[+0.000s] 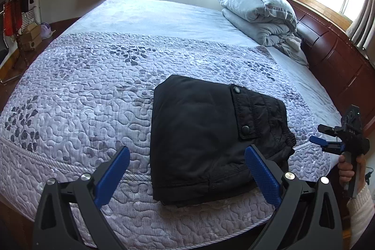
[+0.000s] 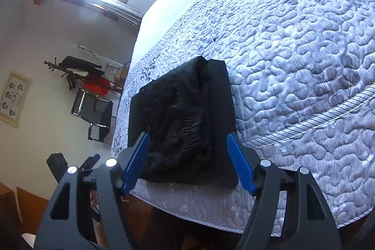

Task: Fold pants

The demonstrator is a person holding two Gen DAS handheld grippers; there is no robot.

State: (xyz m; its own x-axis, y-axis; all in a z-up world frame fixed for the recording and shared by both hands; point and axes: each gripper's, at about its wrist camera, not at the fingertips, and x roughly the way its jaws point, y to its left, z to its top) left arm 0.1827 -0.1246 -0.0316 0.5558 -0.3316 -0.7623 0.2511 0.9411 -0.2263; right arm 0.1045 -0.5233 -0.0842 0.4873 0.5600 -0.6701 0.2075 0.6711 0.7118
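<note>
The black pants [image 1: 211, 137] lie folded into a compact rectangle on the quilted bed [image 1: 82, 97], close to its near edge, with a snap-button pocket flap on top. My left gripper [image 1: 187, 148] hovers just in front of and above them, jaws wide and empty. At the right of the left wrist view, my right gripper [image 1: 316, 132] is held by a hand off the bed's corner, open and empty. In the right wrist view the pants [image 2: 182, 114] show from their waistband side, and the right gripper [image 2: 187, 136] frames them with nothing between its blue pads.
A folded grey duvet [image 1: 257, 13] sits at the head of the bed by the dark wooden headboard [image 1: 328, 57]. A coat rack with clothes [image 2: 77, 72] and a black chair [image 2: 96, 111] stand beyond the far side. The bed edge [image 2: 199, 207] is directly below.
</note>
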